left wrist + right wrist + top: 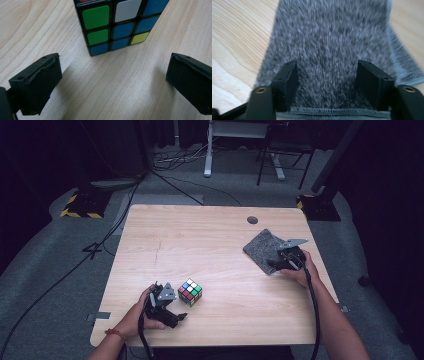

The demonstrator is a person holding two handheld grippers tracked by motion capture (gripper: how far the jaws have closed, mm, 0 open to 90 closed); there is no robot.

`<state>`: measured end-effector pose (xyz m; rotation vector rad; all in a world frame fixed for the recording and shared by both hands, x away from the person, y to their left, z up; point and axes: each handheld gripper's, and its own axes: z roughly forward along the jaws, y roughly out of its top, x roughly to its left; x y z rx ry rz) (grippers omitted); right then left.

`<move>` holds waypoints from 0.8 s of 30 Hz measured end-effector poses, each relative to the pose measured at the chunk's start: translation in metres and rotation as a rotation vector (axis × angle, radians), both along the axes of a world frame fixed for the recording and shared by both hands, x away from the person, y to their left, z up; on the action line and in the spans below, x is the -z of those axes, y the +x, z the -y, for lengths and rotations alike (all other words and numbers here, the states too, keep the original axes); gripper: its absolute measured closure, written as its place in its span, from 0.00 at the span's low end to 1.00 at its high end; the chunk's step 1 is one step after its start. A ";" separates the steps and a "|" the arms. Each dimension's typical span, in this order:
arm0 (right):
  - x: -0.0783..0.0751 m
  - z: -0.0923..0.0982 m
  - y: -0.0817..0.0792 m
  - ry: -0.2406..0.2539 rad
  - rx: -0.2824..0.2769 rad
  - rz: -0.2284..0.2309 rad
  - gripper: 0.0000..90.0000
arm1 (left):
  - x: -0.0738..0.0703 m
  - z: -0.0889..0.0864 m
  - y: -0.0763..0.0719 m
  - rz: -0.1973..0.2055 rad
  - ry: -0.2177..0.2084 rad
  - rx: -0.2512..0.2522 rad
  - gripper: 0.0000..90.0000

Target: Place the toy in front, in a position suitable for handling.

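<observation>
The right gripper, jaws parted, straddled the grey cloth at three o'clock; the left gripper sat released by the cube.

In the left gripper view, the multicoloured stickered puzzle cube is cut off by the top edge, so its upper rows stay unseen. In the right gripper view, the grey fuzzy cloth is smeared by motion blur and runs past the top edge. In the high view, the right claw hides the cloth's part nearest the tabletop's right edge.
</observation>
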<state>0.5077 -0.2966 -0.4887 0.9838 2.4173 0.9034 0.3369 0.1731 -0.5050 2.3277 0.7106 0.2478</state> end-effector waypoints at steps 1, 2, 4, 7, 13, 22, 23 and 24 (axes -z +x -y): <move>0.003 0.002 0.002 0.035 0.001 -0.017 0.37 | 0.000 0.001 0.000 -0.001 0.000 -0.007 0.01; 0.004 0.004 0.003 0.057 0.005 -0.027 0.37 | 0.000 0.001 -0.001 -0.001 -0.001 -0.013 0.01; 0.005 0.007 0.003 0.080 0.004 -0.043 0.38 | 0.000 0.002 -0.001 0.000 -0.001 -0.017 0.01; 0.005 0.008 -0.001 0.080 -0.003 -0.049 0.38 | 0.000 0.002 -0.001 0.000 0.001 -0.018 0.01; 0.004 0.006 -0.023 0.070 -0.050 -0.063 0.38 | 0.000 0.005 0.000 0.002 0.001 -0.015 0.01; 0.002 -0.001 -0.056 0.045 -0.049 -0.076 0.38 | 0.000 0.012 0.006 -0.002 0.000 -0.032 0.00; 0.002 -0.001 -0.056 0.045 -0.049 -0.076 0.38 | 0.000 0.013 0.007 -0.003 -0.002 -0.038 0.00; 0.002 -0.001 -0.059 0.046 -0.052 -0.078 0.37 | 0.000 0.015 0.008 -0.003 -0.001 -0.044 0.00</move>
